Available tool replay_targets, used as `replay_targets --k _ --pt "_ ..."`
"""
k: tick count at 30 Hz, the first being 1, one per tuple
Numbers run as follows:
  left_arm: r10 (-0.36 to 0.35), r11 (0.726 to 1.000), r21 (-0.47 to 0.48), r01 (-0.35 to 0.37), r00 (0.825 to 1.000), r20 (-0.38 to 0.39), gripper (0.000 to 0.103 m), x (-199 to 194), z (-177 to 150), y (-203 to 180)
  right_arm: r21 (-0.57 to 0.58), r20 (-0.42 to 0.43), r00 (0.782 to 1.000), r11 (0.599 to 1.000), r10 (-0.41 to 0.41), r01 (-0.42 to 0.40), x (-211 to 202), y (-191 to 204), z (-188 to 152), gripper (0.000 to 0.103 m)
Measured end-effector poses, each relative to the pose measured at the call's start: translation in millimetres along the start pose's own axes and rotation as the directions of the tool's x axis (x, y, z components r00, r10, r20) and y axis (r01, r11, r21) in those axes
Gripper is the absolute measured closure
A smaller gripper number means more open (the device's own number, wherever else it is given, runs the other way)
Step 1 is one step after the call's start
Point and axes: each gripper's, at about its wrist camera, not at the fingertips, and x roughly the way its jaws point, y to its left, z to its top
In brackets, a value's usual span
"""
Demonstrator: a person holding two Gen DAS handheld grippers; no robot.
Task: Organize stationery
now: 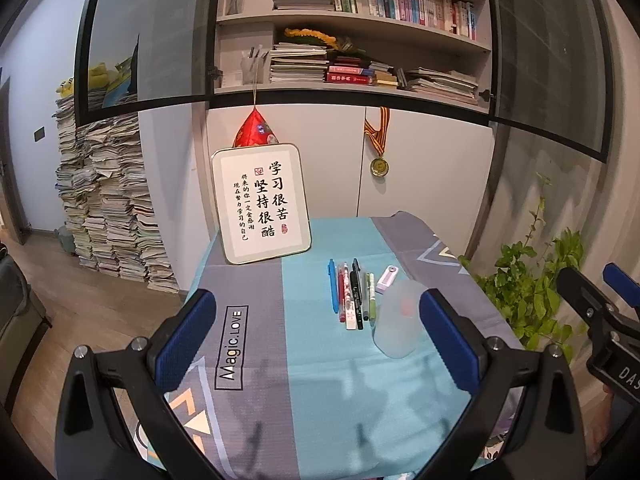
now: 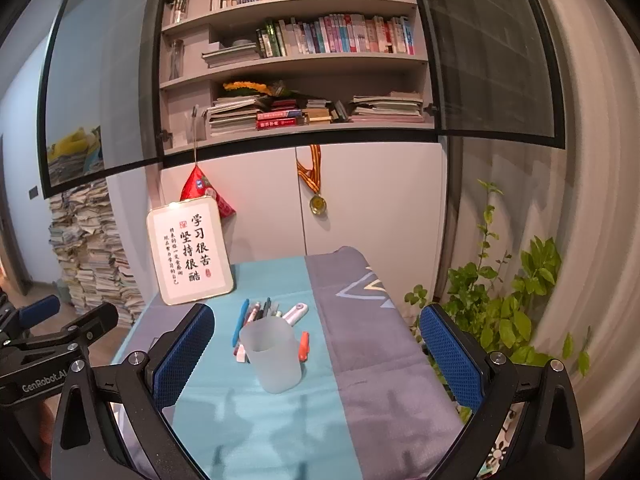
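From my left wrist camera, my left tool [image 1: 316, 328] hangs over the near part of the surface [image 1: 320, 392] with its blue-padded fingers [image 1: 188, 336] spread wide and nothing between them but the teal and grey cloth. Beyond them a row of pens [image 1: 352, 294] lies side by side on the teal strip, a blue one at the left end, and a small pink-and-white piece [image 1: 386, 279] that I cannot identify lies just to their right. A frosted cup [image 1: 398, 320] stands just beside the pens on their right, nearer to me, partly hidden behind my right-hand finger. A framed calligraphy sign [image 1: 262, 202] leans upright at the far left of the surface, and my right tool [image 1: 600, 300] shows at the right edge. From my right wrist camera, my right tool [image 2: 316, 356] is likewise spread wide and empty, its fingers [image 2: 452, 356] well apart from everything. The frosted cup [image 2: 274, 354] stands upright between them but farther off, untouched. The pens [image 2: 256, 314] lie behind it, partly hidden by its rim; an orange pen [image 2: 304, 346] lies on the cloth just right of the cup. A leafy plant [image 2: 516, 304] stands off the right side of the surface [image 2: 280, 432], and my left tool [image 2: 60, 324] shows at the left edge.
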Motion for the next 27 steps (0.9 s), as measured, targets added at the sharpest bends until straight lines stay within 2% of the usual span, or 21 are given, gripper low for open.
replay_targets --k 17,27 --pt "-0.037 0.999 0.000 0.037 0.999 0.017 0.002 1.6 0.1 1.0 -0.048 0.023 1.000 0.999 0.001 0.000 3.6 8.5 -0.7 0.001" --pt "0.004 1.000 0.005 -0.004 0.999 0.038 0.002 2.4 -1.8 0.8 -0.050 0.020 1.000 0.999 0.005 -0.004 3.1 8.6 -4.9 0.001"
